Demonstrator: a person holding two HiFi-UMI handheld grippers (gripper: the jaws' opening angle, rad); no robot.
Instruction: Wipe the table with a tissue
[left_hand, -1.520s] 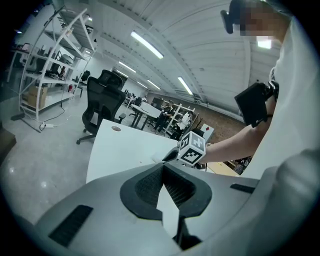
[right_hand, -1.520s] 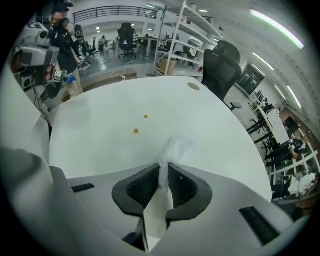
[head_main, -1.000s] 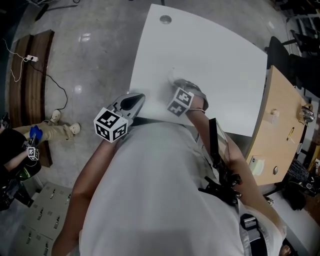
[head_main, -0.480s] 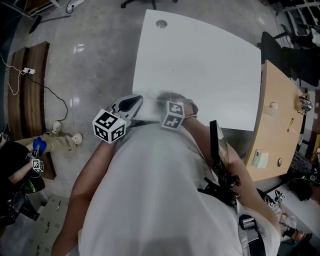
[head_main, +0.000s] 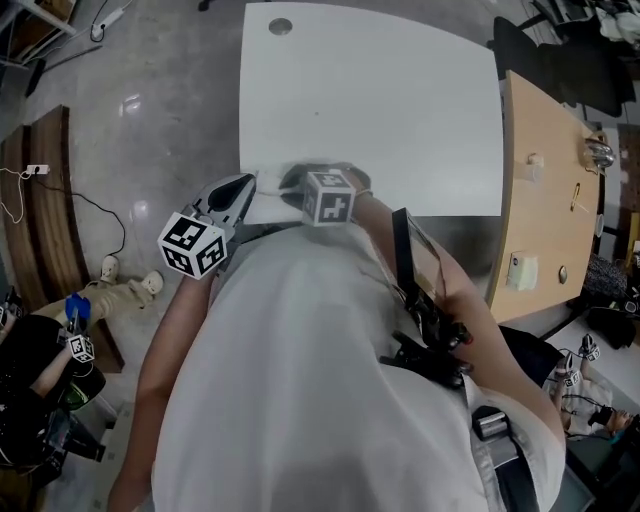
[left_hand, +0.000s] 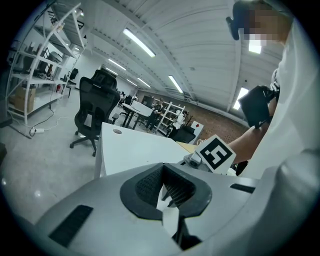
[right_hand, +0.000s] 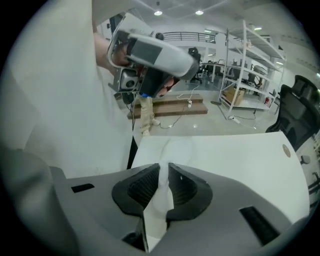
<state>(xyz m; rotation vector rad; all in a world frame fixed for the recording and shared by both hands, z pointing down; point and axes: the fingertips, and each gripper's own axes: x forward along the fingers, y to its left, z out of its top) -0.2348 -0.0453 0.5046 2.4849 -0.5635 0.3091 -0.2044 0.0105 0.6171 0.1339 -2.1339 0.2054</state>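
Clamped on a thin white paper tissue (right_hand: 159, 200), right gripper (right_hand: 164, 169) in its own view: jaws pinched onto the bunched middle, free end seemingly lying forward on the smooth white rectangular table (right_hand: 240, 150), probably so as to drag flat under light pressure. Long axis along the jaws, pointing toward the table edge on the left gripper's side. In the left gripper view, left gripper (left_hand: 163, 167) with jaws drawn together, only a pale sliver in the gap, too unclear to name; held off the table, likely to leave the wiping path free. From the head view, right gripper low over the table's near edge, close against the person's white shirt (head_main: 320, 380); left gripper just beside the near corner, off the tabletop; tissue itself hard to make out there.
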